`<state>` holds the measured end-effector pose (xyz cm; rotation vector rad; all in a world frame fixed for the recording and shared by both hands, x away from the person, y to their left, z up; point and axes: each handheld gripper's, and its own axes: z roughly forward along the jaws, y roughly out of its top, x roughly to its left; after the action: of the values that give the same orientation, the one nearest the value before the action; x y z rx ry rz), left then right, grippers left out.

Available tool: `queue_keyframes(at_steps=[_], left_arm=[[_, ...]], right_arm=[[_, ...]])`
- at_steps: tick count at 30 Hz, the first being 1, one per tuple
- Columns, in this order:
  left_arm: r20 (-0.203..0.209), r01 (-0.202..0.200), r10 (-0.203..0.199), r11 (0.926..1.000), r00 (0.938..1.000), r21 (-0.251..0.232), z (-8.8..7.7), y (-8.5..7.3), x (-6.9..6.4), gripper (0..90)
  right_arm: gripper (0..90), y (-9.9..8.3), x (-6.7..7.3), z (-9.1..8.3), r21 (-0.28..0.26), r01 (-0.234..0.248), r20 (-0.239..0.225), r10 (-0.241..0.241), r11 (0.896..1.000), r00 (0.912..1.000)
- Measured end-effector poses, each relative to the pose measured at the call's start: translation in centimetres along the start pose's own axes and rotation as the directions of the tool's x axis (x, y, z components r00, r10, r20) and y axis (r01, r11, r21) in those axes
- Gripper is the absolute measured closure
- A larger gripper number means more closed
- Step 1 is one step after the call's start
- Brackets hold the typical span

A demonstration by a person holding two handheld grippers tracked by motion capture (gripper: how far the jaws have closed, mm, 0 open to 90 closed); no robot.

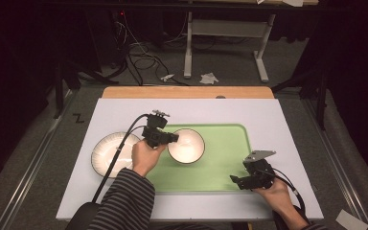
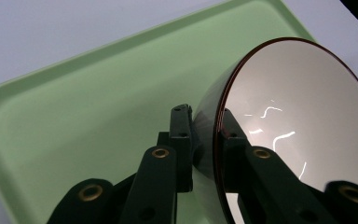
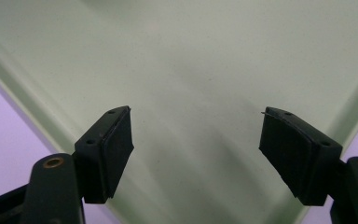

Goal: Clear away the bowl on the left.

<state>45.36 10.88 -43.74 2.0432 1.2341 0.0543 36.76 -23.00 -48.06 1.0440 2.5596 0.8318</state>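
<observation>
The left gripper [image 1: 172,138] has the bowl [image 1: 186,145] by its rim, one jaw pressed on the outer wall, the other inside the white hollow, clamped tight across that dark edge. The bowl sits above the green tray [image 1: 225,158], and in the left gripper view it is tilted up on its side. Whether its base touches the tray I can't quite tell from here.

Here's the danger: that's a thin pinch on a smooth, glazed lip. Any twist of the wrist and the bowl could pivot between the pads, slide out and clatter down on the tray. Swing it back left too low and it could clip the plate [image 1: 112,154] lying behind the jaws, on the white mat.

The left hand [image 1: 146,158] reaches forward from a striped sleeve, wrist bent so the jaws point right, toward the bowl. Over on the other side, the right gripper [image 1: 235,180] hangs low at the tray's near corner, jaws spread wide with bare tray between them, holding nothing, the hand [image 1: 279,192] angled inward.
</observation>
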Motion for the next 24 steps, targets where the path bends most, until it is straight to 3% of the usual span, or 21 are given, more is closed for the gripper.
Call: queue_keyframes(at_steps=[5,14,19,24], left_arm=[[-0.003,-0.006,0.006,0.9997,1.0,0.023,1.7,0.7,-0.6,80.7],[-0.011,0.065,-0.064,0.9967,0.9979,0.049,4.4,0.9,0.4,80.6],[-0.022,0.093,-0.092,0.9947,0.9955,0.044,5.2,0.9,1.0,80.6],[-0.041,0.09,-0.088,0.9943,0.9953,0.057,5.5,0.9,1.0,81.2]], right_arm=[[26.9,0.0,0.1,-0.1,0.0,-0.002,-0.001,0.002,1.0,1.0],[27.0,0.0,0.1,0.0,-0.003,0.002,-0.005,-0.002,1.0,1.0],[27.0,0.0,0.1,0.1,-0.001,-0.001,-0.01,0.001,1.0,0.9999],[27.0,0.0,0.1,0.1,0.006,0.003,-0.009,-0.003,1.0,1.0]])
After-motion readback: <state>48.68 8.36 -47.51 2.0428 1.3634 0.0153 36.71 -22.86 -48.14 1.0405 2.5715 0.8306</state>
